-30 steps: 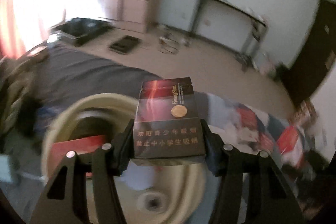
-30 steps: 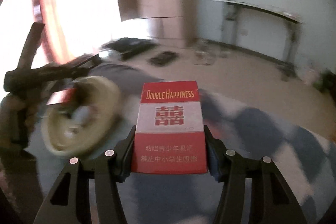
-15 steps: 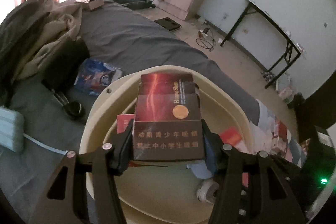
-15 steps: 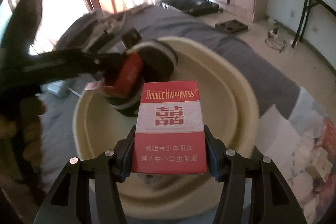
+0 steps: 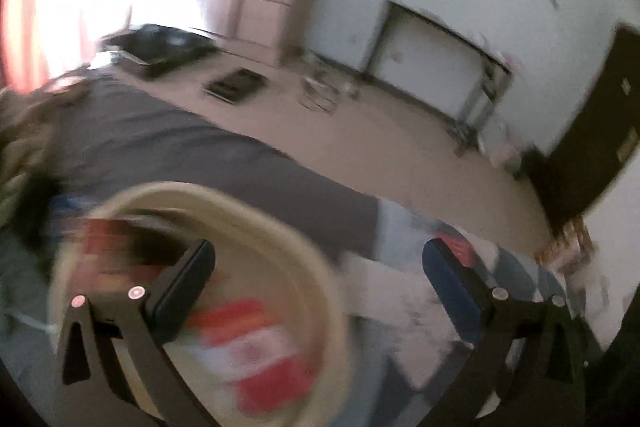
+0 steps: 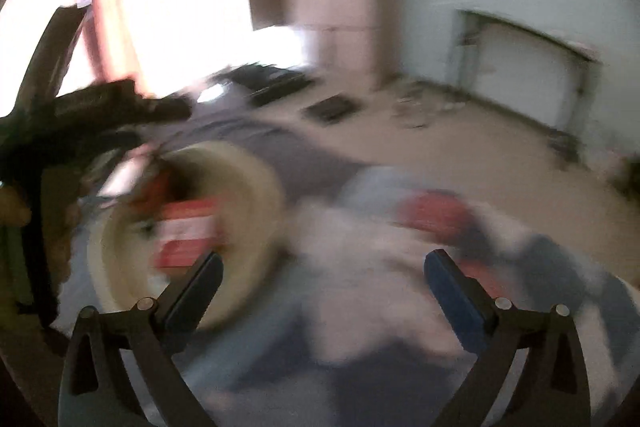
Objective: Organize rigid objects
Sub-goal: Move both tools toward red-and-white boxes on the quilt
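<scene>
Both the left hand-held gripper [image 5: 318, 263] and right hand-held gripper [image 6: 320, 269] gape wide, empty. Red packs [image 6: 186, 233] lie in the basin [image 6: 256, 183] at nine o'clock; swinging blind risks clipping its rim.

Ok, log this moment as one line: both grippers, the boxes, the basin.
left hand-held gripper: open, empty | right hand-held gripper: open, empty | red-and-white box: in cream basin | view: motion-blurred
</scene>
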Available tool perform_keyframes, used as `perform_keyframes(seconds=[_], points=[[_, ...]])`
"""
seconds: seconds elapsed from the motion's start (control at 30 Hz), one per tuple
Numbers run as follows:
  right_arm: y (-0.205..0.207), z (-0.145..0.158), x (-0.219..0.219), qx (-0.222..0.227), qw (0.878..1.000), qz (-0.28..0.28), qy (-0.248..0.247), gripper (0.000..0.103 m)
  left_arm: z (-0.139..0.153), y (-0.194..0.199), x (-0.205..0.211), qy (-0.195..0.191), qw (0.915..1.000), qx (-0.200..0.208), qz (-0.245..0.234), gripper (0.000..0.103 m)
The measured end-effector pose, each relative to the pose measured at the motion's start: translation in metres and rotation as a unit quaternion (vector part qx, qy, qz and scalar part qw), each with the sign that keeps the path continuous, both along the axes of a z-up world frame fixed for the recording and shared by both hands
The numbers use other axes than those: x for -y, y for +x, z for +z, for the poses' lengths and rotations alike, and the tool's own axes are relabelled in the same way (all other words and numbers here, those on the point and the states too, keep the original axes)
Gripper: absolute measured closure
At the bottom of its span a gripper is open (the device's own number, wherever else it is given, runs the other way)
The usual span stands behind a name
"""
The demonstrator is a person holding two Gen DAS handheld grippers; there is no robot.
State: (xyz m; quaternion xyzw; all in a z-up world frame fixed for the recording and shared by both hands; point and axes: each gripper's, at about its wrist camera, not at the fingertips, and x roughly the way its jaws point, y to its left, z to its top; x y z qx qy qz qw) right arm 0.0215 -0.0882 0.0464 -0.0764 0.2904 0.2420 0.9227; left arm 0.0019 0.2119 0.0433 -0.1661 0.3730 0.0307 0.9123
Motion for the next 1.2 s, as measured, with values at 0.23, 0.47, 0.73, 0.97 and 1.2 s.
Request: perform_keyframes(seconds=[0.23,0.47,0.73,0.97,1.2], points=[[0.034,-0.047,0.049,-0.072,0.994,-0.076,-0.027,0.000,-0.044,0.064,0.095,-0.012,0.9941,-0.046,-0.097,0.000],[0.054,-0.074,0.044,-0.103,0.990,-0.092,0.015,0.000,-0.076,0.086,0.129,-0.009,0.9882,-0.085,-0.127,0.000],[0.070,-0.090,0.052,-0.091,0.990,-0.100,-0.027,0.000,-0.085,0.090,0.130,-0.020,0.9863,-0.098,-0.131,0.000],[0.083,-0.083,0.090,-0.130,0.981,-0.141,-0.039,0.000,-0.088,0.091,0.137,-0.007,0.9864,-0.099,-0.131,0.000],[0.083,-0.082,0.089,-0.112,0.983,-0.146,0.016,0.000,-0.094,0.096,0.136,-0.005,0.9879,-0.101,-0.118,0.000]])
